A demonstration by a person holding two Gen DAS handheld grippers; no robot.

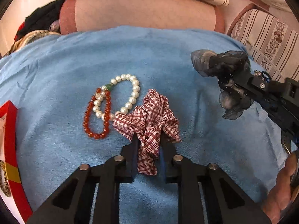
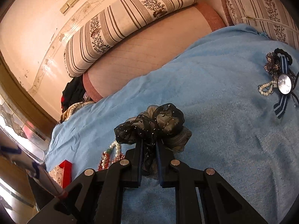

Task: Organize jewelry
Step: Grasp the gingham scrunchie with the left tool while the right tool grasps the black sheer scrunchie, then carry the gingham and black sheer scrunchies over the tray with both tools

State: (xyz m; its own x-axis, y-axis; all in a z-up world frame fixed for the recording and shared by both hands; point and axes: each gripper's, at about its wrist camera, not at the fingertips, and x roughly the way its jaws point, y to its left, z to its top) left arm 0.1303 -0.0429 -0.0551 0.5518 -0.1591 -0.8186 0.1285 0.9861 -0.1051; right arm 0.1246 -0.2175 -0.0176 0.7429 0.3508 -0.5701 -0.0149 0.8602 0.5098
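My left gripper [image 1: 148, 143] pinches the red checked scrunchie [image 1: 149, 117] mid-blanket [image 1: 56, 71], beside the pearl bracelet [image 1: 129, 91]; my right gripper [image 2: 150, 145] clamps the black sheer scrunchie [image 2: 160, 121].

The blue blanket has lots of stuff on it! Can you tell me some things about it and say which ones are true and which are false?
1. The left gripper is shut on a red checked scrunchie. True.
2. The right gripper is empty. False: it is shut on a dark sheer scrunchie.
3. The pearl bracelet and the red bead bracelet overlap on the blue blanket. True.
4. The watch lies inside the red box. False: it lies on the blanket, far from the box, beside a striped bow.
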